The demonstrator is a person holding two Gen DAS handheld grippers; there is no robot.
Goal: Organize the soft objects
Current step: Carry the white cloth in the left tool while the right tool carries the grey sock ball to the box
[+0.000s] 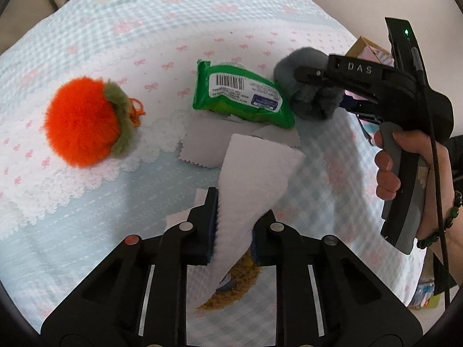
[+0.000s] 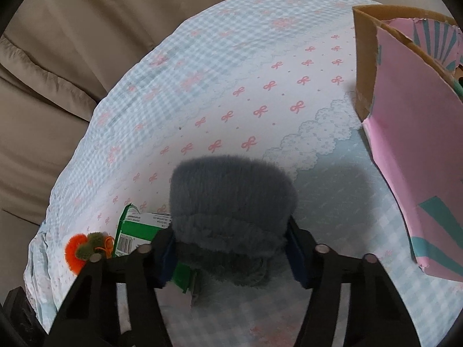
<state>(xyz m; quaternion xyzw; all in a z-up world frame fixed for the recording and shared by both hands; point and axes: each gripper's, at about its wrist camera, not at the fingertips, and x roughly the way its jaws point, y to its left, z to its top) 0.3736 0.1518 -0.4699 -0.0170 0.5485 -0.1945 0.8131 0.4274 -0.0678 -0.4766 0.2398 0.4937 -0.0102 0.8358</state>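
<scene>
Orange fur marks the far left of my left wrist view: a round pompom [image 1: 84,121] with an olive-green collar and an orange loop, lying on the bow-printed bedsheet [image 1: 162,23]. Next along lies a green wipes packet [image 1: 241,97], barcode side up; its small print is too blurred for me to read. In front of it, my left gripper [image 1: 234,225] is clamped tight on a white cloth [image 1: 254,179], which stands up between the pads above other pale cloths [image 1: 199,153] lying flat on the sheet. Further right, my right gripper [image 2: 231,248], its body lettered "DAS", has its pads pressed against both sides of a grey plush toy [image 2: 231,199], just beside the packet. Farthest right stands a pink and teal cardboard box [image 2: 411,133], flap open; I cannot tell what it holds.
</scene>
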